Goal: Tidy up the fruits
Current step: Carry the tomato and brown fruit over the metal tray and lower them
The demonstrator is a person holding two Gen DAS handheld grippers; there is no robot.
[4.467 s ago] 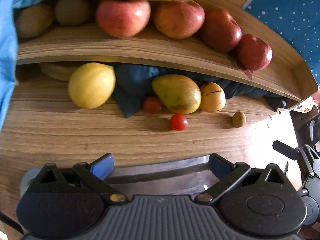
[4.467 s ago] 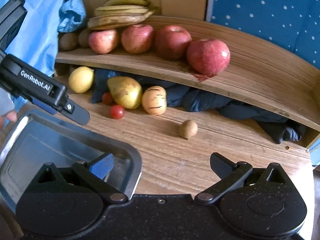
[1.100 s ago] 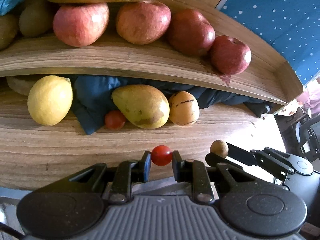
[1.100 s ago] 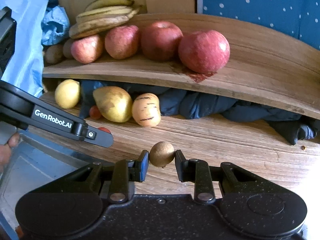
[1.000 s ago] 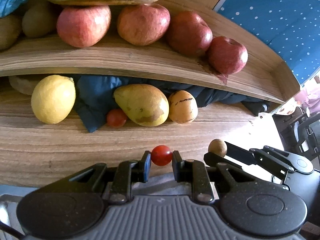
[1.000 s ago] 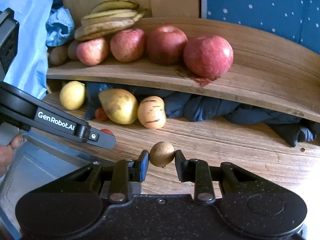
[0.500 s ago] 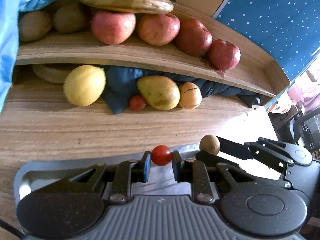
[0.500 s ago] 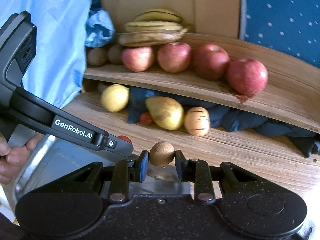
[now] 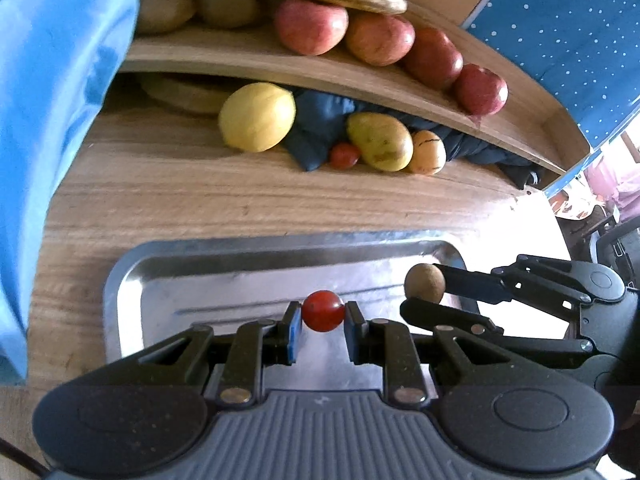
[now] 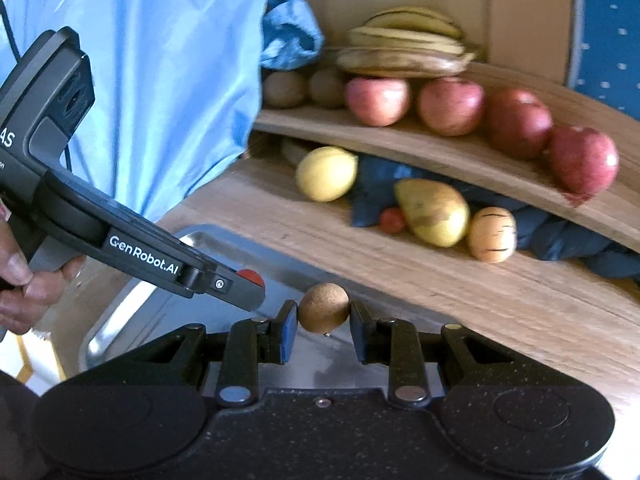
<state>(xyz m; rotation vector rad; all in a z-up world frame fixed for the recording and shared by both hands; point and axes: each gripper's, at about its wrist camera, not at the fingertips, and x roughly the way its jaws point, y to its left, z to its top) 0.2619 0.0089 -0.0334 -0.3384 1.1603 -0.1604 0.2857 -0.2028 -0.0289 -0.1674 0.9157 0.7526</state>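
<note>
Fruit sorting barely begun, both grippers loaded

Nearest, the left gripper (image 9: 323, 322) is pinching a cherry tomato (image 9: 322, 310) over the steel tray (image 9: 120, 280), which is showing no fruit lying in it. The right gripper (image 10: 323, 326) is clamping a small brown fruit (image 10: 323, 307) above the tray's right end. Farther off, a lemon (image 9: 257, 117), mango (image 9: 380, 141), striped fruit (image 9: 428, 153) and second tomato (image 9: 344, 155) are waiting along the desk's back edge.

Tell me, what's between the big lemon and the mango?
A dark blue cloth and a small tomato lie between lemon and mango, shown in both views.
</note>
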